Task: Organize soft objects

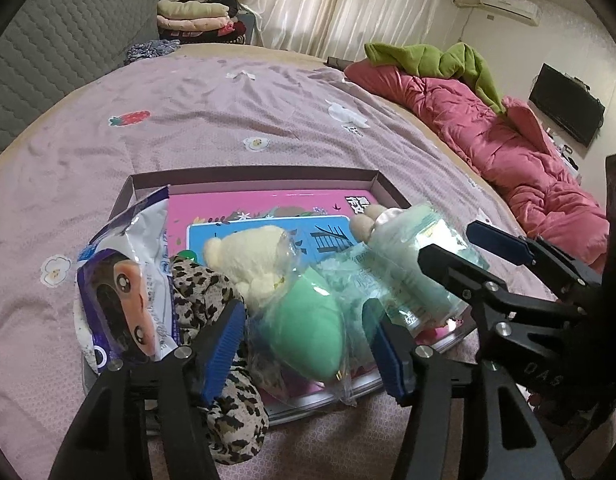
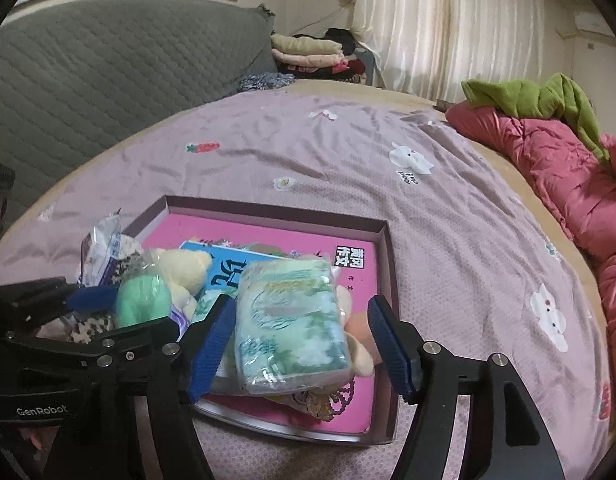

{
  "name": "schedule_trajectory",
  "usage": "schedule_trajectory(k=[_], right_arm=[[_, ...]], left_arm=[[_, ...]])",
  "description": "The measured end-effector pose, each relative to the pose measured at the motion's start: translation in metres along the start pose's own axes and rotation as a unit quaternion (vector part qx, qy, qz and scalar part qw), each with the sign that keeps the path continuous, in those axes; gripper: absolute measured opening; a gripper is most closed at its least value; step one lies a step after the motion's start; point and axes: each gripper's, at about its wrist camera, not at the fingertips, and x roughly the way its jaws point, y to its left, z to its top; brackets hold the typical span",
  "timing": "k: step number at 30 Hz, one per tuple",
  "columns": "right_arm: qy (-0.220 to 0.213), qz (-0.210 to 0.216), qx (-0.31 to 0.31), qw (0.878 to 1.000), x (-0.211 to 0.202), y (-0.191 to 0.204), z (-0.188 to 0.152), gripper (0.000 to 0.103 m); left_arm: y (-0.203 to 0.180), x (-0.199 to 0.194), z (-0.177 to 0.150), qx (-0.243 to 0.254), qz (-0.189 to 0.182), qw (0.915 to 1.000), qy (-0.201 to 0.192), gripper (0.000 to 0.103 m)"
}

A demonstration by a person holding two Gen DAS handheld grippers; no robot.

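Observation:
A shallow pink box (image 1: pixel 252 174) (image 2: pixel 382 264) lies on the bed with soft things in it. My left gripper (image 1: pixel 308 340) is open around a green plush in clear wrap (image 1: pixel 308 320) (image 2: pixel 144 300). Beside it lie a cream plush bear (image 1: pixel 252 260) (image 2: pixel 184 268), a leopard-print cloth (image 1: pixel 224 396) and a purple-white packet (image 1: pixel 124 276). My right gripper (image 2: pixel 300 344) is open around a pale green tissue pack (image 2: pixel 292 320) (image 1: pixel 412 264), not clamping it. The right gripper (image 1: pixel 448 248) also shows at the right of the left wrist view.
The box sits on a mauve printed bedsheet (image 2: pixel 448 240). A pink quilt (image 1: pixel 508 152) with a green blanket (image 1: pixel 440 58) lies along the right. A grey quilted headboard (image 2: pixel 108 72) and folded clothes (image 2: pixel 308 54) stand at the back.

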Motion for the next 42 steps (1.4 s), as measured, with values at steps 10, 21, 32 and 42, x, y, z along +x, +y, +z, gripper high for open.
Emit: schedule_trajectory(k=[10,21,32,42], right_arm=[[-0.066,0.021,0.02,0.997,-0.033,-0.006,0.006,0.074],[-0.105,0.024,0.032,0.994,-0.07,-0.001,-0.005,0.075],[-0.067,0.019,0.023,0.997,-0.081,0.025,-0.045,0.076],[-0.04,0.019,0.035,0.998,-0.097,0.035,-0.078,0.076]], left_arm=[[-0.011,-0.019,0.003,0.018,-0.021,0.9988,-0.039,0.067],[-0.007,-0.052,-0.004,0.002,0.02,0.9976,-0.066,0.067],[-0.007,-0.068,-0.039,-0.011,0.086,0.9957,-0.032,0.068],[-0.001,-0.084,-0.069,-0.034,0.11,0.9932,-0.012,0.068]])
